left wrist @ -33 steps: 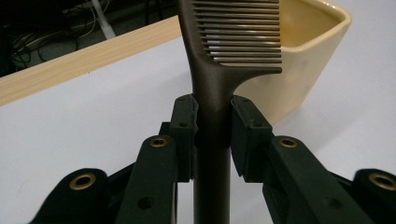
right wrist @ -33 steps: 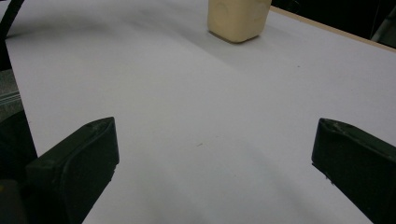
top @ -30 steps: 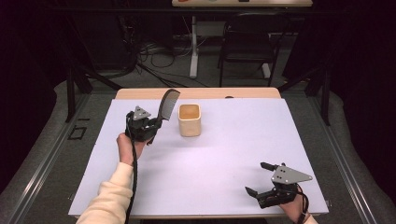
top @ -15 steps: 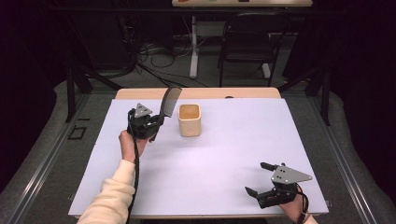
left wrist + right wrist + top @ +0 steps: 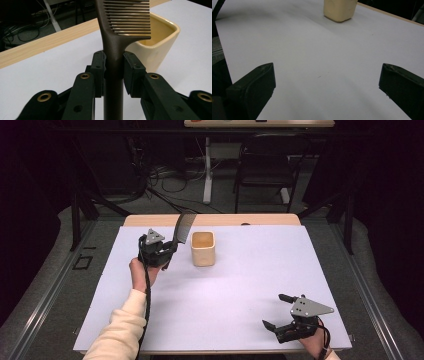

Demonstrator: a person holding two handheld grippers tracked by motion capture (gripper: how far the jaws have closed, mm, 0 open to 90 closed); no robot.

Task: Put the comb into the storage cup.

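Placing the comb into the cup

The right hand-held gripper (image 5: 286, 328) rests near, jaws apart. Farther, the left hand-held gripper (image 5: 113, 65) clamps the dark brown plastic comb (image 5: 117, 37) upright, left of the cream ceramic square cup (image 5: 203, 248); lower it slowly over the opening.

So the surface (image 5: 235, 285) is basically a big white sheet over a wooden top, with a strip of light wood still showing along the far edge. It sits on a grey floor with dark frame legs around it. The one thing actually standing on it is a cream cup (image 5: 203, 248), squarish with rounded corners, upright, open at the top, sitting toward the far side a bit left of the middle. From the right gripper view the cup (image 5: 340, 9) is way off across plain white sheet.
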